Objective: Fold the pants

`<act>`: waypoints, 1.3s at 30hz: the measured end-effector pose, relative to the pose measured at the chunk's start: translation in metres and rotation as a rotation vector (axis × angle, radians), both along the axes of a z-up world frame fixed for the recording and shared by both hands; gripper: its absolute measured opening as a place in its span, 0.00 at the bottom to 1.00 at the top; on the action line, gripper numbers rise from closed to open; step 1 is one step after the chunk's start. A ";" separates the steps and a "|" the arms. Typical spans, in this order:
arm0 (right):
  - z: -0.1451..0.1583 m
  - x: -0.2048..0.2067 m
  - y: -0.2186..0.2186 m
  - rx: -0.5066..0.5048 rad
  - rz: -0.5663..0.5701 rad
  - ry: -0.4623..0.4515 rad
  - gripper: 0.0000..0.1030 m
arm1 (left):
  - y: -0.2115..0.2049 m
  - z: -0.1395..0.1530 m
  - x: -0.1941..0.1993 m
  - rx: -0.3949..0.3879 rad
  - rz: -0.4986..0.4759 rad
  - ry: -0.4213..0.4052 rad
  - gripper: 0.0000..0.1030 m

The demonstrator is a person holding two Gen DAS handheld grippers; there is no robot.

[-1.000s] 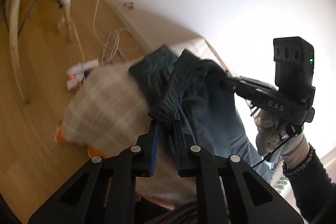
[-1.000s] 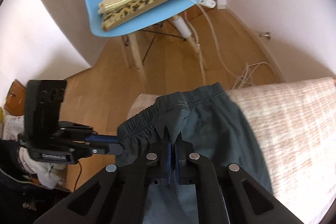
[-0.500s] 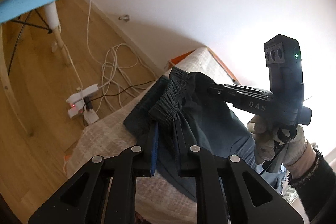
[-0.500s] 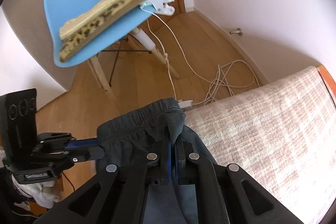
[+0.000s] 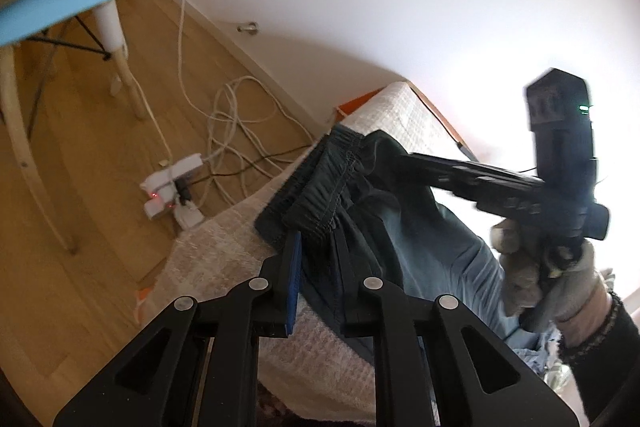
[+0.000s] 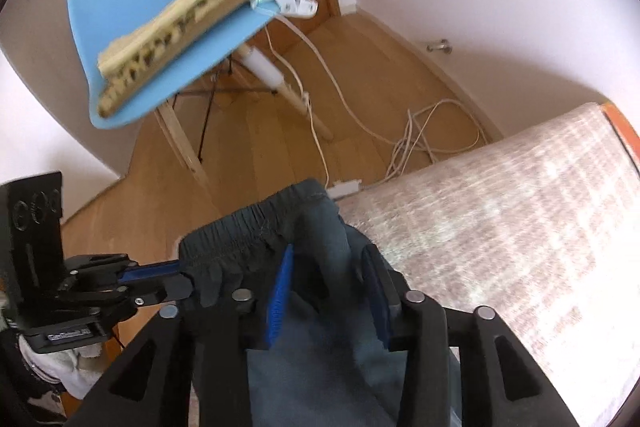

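Bunching at its elastic waistband, dark teal pants (image 5: 400,227) hang from the clamped left gripper (image 5: 316,247); the right gripper (image 6: 326,267) gapes wide.

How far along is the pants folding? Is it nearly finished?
Early on, it seems. Done: the pants lie partly on the bed cover, waistband near its edge. In hand: the left gripper is clamped on the waistband, while the right gripper has its jaws apart with cloth loose between them. Left: no neat fold shows yet, so folding and smoothing remain.
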State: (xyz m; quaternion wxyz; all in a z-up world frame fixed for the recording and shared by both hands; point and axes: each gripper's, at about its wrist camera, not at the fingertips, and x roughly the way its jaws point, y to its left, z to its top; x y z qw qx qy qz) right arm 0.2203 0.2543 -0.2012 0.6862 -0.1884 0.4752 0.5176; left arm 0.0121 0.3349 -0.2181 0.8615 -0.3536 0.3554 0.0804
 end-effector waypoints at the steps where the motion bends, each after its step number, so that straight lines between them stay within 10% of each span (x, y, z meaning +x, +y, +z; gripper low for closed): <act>1: 0.007 0.001 -0.006 0.014 -0.013 -0.001 0.38 | 0.000 0.003 -0.002 0.003 -0.001 0.000 0.12; 22: 0.142 -0.063 -0.245 0.168 -0.378 -0.250 0.68 | -0.091 0.115 0.015 0.078 -0.237 -0.195 0.59; 39: 0.159 -0.141 -0.476 0.126 -0.785 -0.297 0.70 | -0.269 0.143 0.071 0.066 -0.624 -0.162 0.61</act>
